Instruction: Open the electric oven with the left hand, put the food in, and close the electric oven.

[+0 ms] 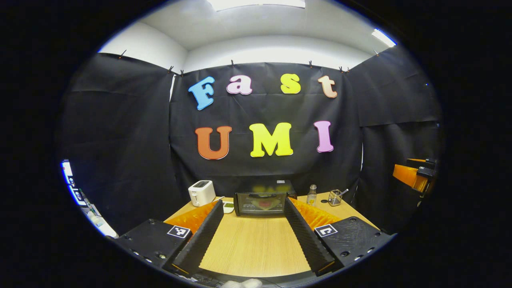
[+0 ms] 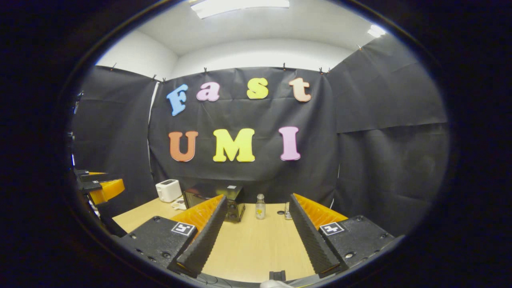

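Black cloth [image 1: 120, 132] hangs on three sides of the booth, clipped along its top edge, with white wall [image 1: 264, 50] and a lit ceiling panel [image 1: 256, 3] above it. Below stands a pale wood table [image 1: 256, 244], its grain running toward the back wall. At the table's far edge, in the left gripper view, the oven [image 1: 264, 203] sits nearly centred, a black box with its glass door shut and facing the camera; what lies behind the glass is too blurred to tell. In the right gripper view the oven [image 2: 218, 200] appears left of centre and turned so a corner faces the camera, partly hidden behind a finger. A white toaster [image 1: 201, 192] stands just left of the oven, apart from it, with a small pale thing on the table between them. Right of the oven stand a clear bottle [image 1: 312, 195] and then a glass cup [image 1: 335, 197] holding a stick-like thing; the bottle is plainer in the right gripper view [image 2: 260, 206], where the cup is mostly hidden by a finger. The left gripper [image 1: 254, 236] has its jaws spread wide with nothing between them but bare table. The right gripper [image 2: 258, 240] is likewise wide apart and holds nothing. Each view catches the other gripper's orange and black body at its edge: at the right in the left gripper view [image 1: 414, 174], at the left in the right gripper view [image 2: 98, 186].
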Motion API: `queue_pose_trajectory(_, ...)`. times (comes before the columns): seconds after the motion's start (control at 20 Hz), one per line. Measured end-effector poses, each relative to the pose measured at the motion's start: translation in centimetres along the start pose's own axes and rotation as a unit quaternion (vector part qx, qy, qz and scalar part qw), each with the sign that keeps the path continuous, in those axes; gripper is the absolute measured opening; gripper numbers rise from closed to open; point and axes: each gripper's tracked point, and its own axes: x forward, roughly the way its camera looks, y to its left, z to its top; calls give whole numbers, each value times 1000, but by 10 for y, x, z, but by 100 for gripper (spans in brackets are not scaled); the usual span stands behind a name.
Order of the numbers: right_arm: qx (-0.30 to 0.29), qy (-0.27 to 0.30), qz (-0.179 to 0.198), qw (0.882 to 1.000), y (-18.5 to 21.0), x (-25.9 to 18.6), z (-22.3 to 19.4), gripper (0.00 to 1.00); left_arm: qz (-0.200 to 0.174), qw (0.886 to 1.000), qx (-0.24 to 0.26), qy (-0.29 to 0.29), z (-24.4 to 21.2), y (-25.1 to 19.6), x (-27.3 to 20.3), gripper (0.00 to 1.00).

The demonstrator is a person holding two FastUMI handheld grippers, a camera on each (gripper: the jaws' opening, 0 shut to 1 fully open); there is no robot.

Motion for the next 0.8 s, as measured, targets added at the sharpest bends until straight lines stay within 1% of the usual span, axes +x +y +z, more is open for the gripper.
queue_pose_trajectory(0.1,-4,9,-6,1000,1,2,-6,96,0,1000,-5,4,-2,5,1,96)
queue_pose_trajectory(0.2,1,8,0,1000,13,4,0,96,-3,1000,-5,1,1,10,2,96)
queue_pose_trajectory(0.35,-5,15,0,1000,22,6,-3,96,-8,1000,-10,-2,2,18,2,96)
queue_pose_trajectory(0.5,3,17,3,1000,34,4,-4,96,-15,1000,-15,2,1,25,3,96)
queue_pose_trajectory(0.6,1,17,-5,1000,35,3,-4,96,-16,1000,-17,2,1,31,3,97)
queue_pose_trajectory(0.8,-4,4,-22,1000,42,-5,2,96,-32,999,-12,-8,5,37,2,96)
